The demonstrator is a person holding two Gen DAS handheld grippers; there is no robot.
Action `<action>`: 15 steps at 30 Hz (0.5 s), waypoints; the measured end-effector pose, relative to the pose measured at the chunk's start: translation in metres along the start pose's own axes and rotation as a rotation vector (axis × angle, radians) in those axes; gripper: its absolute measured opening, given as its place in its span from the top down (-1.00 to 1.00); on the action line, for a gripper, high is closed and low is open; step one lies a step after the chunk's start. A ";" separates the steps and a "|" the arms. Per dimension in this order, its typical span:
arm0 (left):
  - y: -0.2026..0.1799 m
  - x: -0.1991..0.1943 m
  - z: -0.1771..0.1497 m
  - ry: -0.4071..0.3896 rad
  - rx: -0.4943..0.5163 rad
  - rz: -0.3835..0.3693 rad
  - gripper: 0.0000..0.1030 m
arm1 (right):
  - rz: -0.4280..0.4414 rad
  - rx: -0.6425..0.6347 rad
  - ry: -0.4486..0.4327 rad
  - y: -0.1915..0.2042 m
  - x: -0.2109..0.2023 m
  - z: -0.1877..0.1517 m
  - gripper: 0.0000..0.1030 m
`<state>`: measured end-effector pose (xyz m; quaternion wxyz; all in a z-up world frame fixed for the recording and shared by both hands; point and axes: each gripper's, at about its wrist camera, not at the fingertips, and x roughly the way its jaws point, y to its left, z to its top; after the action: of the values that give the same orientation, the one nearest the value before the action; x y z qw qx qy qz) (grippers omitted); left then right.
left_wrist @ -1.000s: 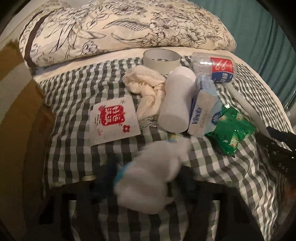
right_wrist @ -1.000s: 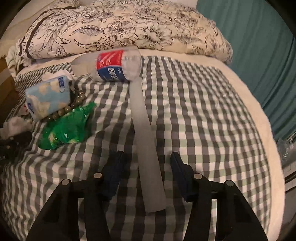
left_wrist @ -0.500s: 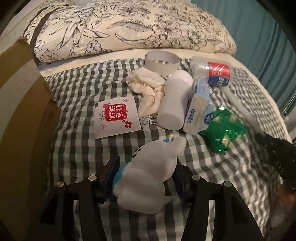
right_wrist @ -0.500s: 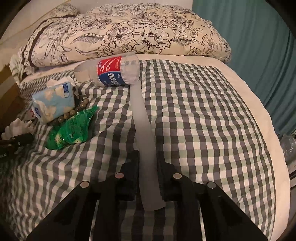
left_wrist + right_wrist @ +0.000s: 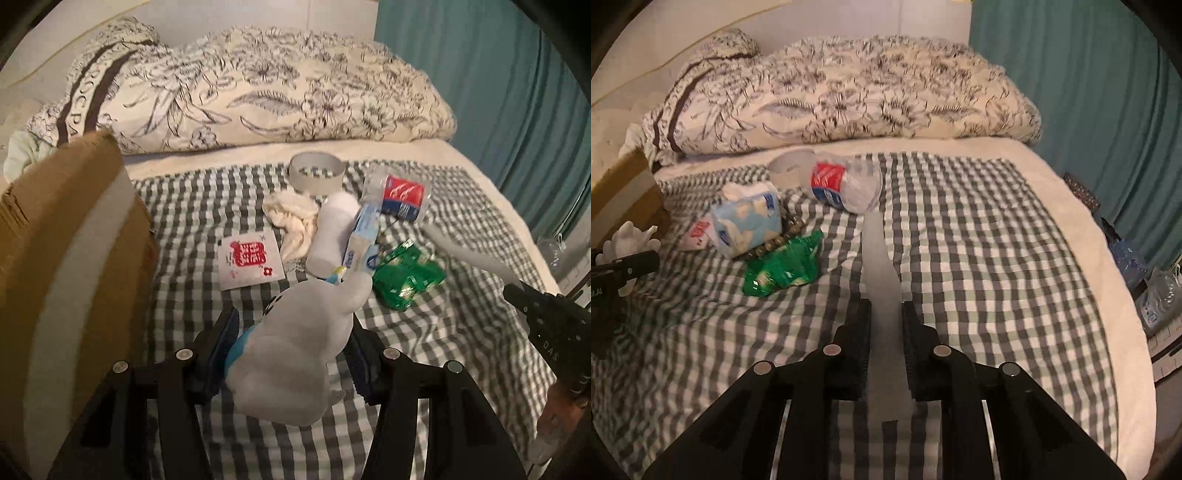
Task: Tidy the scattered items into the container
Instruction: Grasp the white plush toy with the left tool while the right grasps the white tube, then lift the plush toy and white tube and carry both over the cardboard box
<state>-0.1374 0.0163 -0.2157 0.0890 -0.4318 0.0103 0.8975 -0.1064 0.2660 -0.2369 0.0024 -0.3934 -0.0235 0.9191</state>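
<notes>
My left gripper (image 5: 291,332) is shut on a white plush toy (image 5: 295,347) with a blue patch, held above the checked blanket. A cardboard box (image 5: 74,258) stands close on the left. My right gripper (image 5: 886,325) is shut on a long grey strip (image 5: 882,280) that is lifted off the blanket; the strip also shows in the left wrist view (image 5: 469,254). Still on the bed lie a plastic bottle (image 5: 842,184), a tissue pack (image 5: 746,221), a green packet (image 5: 783,266), a bead string (image 5: 775,240), a red-printed sachet (image 5: 249,258), a white roll (image 5: 332,232), a crumpled cloth (image 5: 291,218) and a tape ring (image 5: 317,173).
A floral pillow (image 5: 258,96) lies across the head of the bed. A teal curtain (image 5: 1089,92) hangs on the right. Water bottles (image 5: 1145,280) stand on the floor past the bed's right edge.
My left gripper has lifted the plush toy and drawn back toward the box. My right gripper has closed on the grey strip and raised it.
</notes>
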 end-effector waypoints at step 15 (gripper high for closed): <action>0.009 -0.099 -0.009 -0.121 -0.025 -0.020 -0.09 | 0.080 0.078 -0.152 0.014 -0.107 0.007 0.70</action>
<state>-0.0714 -0.0088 -0.1447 0.0930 -0.3780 -0.0107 0.9211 -0.0374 0.2493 -0.1553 -0.0206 -0.3229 0.0280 0.9458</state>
